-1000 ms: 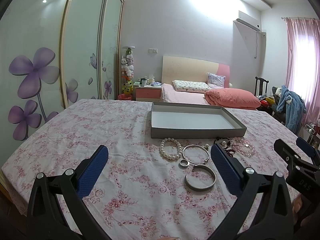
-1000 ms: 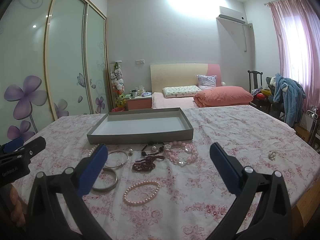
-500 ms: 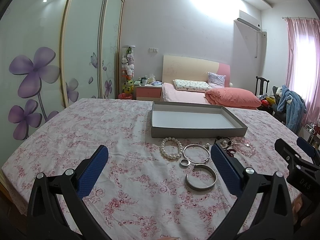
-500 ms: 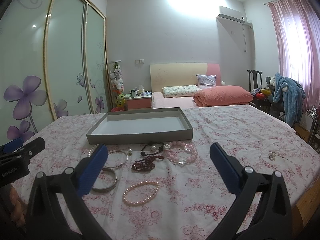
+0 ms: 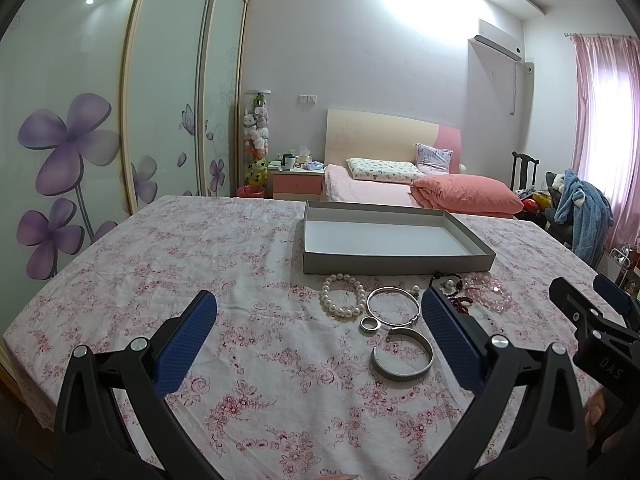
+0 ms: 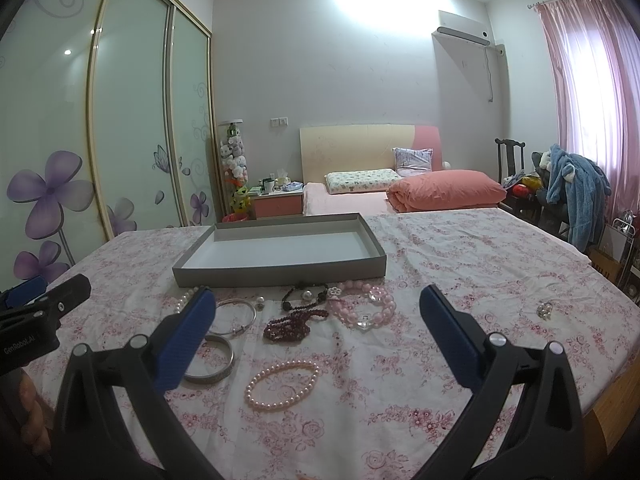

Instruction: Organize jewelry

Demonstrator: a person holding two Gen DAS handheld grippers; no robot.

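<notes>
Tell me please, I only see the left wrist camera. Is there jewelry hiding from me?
Observer: Yes. A pink pearl bracelet lies on the flowered cloth, closer to the cameras than all the other pieces.
Operator: Ooh! Anything else?
Observer: A small sparkly piece sits alone far to the right, apart from the rest.
Operator: Is the right tool holding something?
Observer: No. The right tool has its fingers wide apart, with nothing between them.
</notes>
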